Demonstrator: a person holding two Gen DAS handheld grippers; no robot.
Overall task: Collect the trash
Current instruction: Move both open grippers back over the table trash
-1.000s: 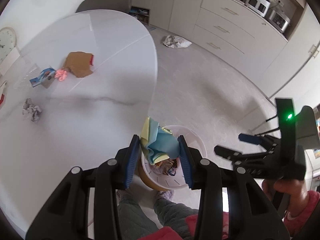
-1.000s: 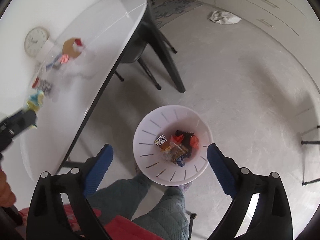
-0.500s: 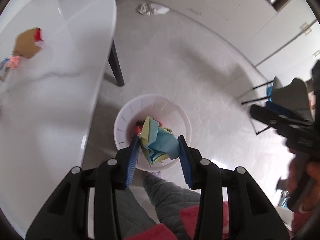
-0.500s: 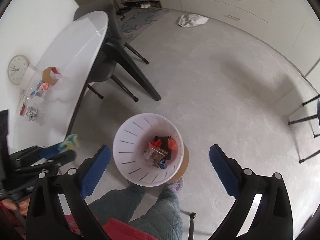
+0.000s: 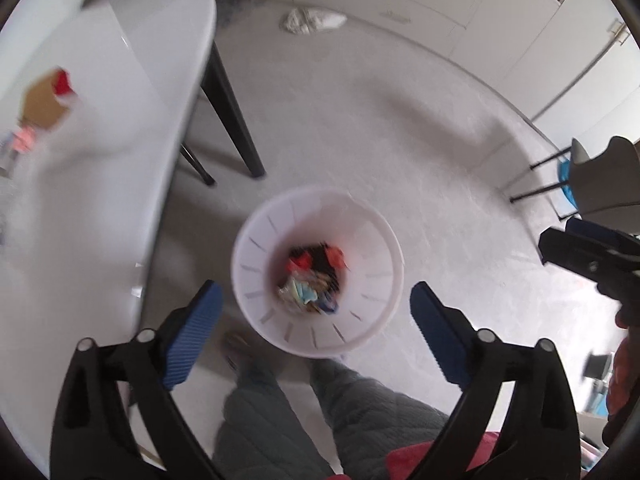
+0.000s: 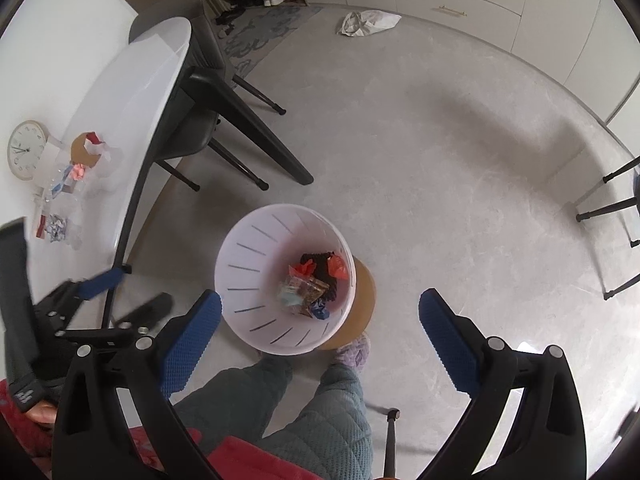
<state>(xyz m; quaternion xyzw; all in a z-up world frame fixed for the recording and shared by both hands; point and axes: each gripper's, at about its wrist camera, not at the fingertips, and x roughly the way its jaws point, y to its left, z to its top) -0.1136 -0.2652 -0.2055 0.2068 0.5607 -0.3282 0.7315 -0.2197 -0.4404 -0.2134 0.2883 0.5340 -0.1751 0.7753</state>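
Wrappers lie in bin (image 6: 240, 248); left gripper (image 5: 316, 316) opening, empty; right gripper (image 6: 320, 320) spread, empty; table (image 6: 132, 92) scraps (image 6: 56, 226) remain.

The right gripper (image 6: 320, 312) points down with its blue-padded jaws spread wide, nothing between them but the view of a white slotted plastic waste bin (image 6: 248, 264) on the grey floor (image 6: 440, 160). Red, black and blue scraps of trash (image 6: 316, 280) lie at the bin's bottom. At left, the white oval worktop (image 6: 132, 92) carries a crumpled foil ball (image 6: 56, 227), a brown card piece (image 6: 80, 148) and a round white clock (image 6: 25, 149). The left gripper (image 6: 120, 296) shows at the lower left.
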